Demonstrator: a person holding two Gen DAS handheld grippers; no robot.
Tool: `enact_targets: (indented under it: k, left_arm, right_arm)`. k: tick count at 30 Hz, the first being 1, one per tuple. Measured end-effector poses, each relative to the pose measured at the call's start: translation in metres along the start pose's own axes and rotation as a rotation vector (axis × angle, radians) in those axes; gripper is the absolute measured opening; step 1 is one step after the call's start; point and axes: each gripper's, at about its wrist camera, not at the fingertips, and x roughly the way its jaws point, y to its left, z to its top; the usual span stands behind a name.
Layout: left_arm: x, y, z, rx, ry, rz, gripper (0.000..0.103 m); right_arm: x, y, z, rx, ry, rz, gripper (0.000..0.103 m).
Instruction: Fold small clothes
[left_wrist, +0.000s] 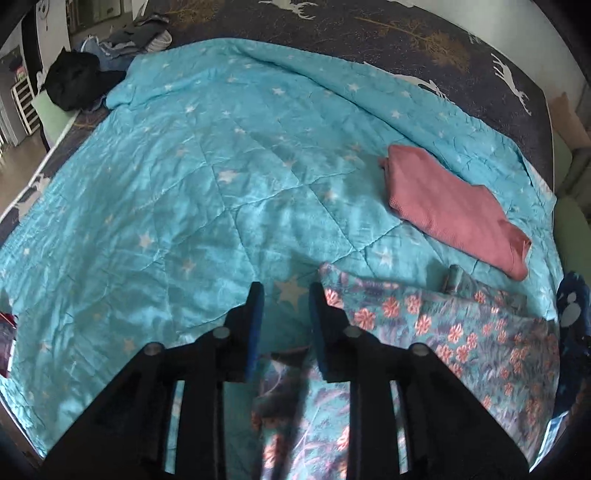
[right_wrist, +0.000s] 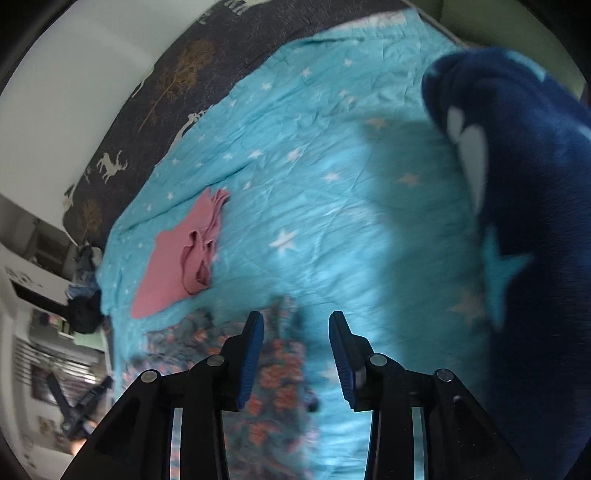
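Garment: floral cloth (left_wrist: 461, 332) flat on the blue quilt (left_wrist: 184, 203), pink folded cloth (left_wrist: 450, 210) just beyond it.
Left gripper (left_wrist: 284, 295): fingers spread, empty, over the floral cloth's left corner.
Right gripper (right_wrist: 295, 325): fingers spread, empty, over its right edge.

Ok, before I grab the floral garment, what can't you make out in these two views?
- Floral garment: near part hidden behind left gripper; right wrist view motion-blurred.
- Pink garment: far edge detail blurred, right wrist view.
- Dark blue plush item: cut off by frame edge.
- Clothes pile: too small.
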Motion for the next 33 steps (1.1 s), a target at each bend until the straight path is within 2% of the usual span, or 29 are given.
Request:
enact_targets:
  k: [2,4,8,10,12,15,18,19,21,26,27,28,29,30,33]
  left_arm:
    - [-0.004,-0.001,-0.004,0.014,0.008,-0.01,0.037]
    - [-0.008,0.002,-0.012,0.023,0.019,-0.011,0.039]
    - [-0.027,0.022,-0.042,-0.006,0.025,-0.087,0.044]
    - [-0.042,0.033,-0.07,-0.008,0.018,-0.144,0.055]
    - [-0.053,0.038,-0.099,0.019,0.03,-0.158,0.057]
    - [-0.066,0.047,-0.14,0.04,0.056,-0.184,0.057]
    - [-0.074,0.055,-0.174,0.013,0.057,-0.285,0.059]
    - [-0.073,0.056,-0.179,0.004,0.059,-0.303,0.059]
    - [-0.067,0.057,-0.185,-0.03,0.052,-0.31,0.059]
    - [-0.063,0.063,-0.183,-0.145,0.027,-0.339,0.059]
    - [-0.064,0.064,-0.184,-0.153,0.017,-0.345,0.036]
    - [-0.065,0.063,-0.184,-0.152,0.016,-0.342,0.009]
    - [-0.065,0.064,-0.184,-0.159,0.028,-0.346,0.009]
    - [-0.071,0.069,-0.185,-0.196,0.007,-0.337,0.009]
    - [-0.096,0.077,-0.189,-0.189,-0.069,-0.292,0.009]
  right_arm:
    - [-0.012,0.006,-0.01,-0.064,0.003,-0.025,0.04]
    - [-0.019,0.01,-0.023,-0.109,0.024,-0.033,0.044]
    - [-0.038,0.012,-0.063,-0.193,0.062,-0.031,0.044]
    - [-0.053,0.011,-0.093,-0.238,0.059,-0.038,0.045]
    - [-0.065,0.005,-0.124,-0.229,0.06,-0.035,0.046]
    - [-0.08,-0.004,-0.169,-0.237,0.086,0.017,0.047]
    - [-0.096,-0.022,-0.198,-0.199,0.063,0.059,0.049]
    - [-0.099,-0.029,-0.206,-0.172,0.054,0.087,0.054]
    - [-0.099,-0.04,-0.214,-0.107,0.048,0.134,0.057]
    - [-0.087,-0.05,-0.21,0.057,0.051,0.264,0.057]
    - [-0.084,-0.051,-0.21,0.087,0.055,0.283,0.057]
    - [-0.081,-0.051,-0.21,0.122,0.061,0.304,0.055]
    - [-0.077,-0.051,-0.209,0.148,0.065,0.319,0.046]
    - [-0.076,-0.052,-0.208,0.171,0.062,0.317,0.002]
    - [-0.091,-0.059,-0.209,0.226,0.004,0.225,0.005]
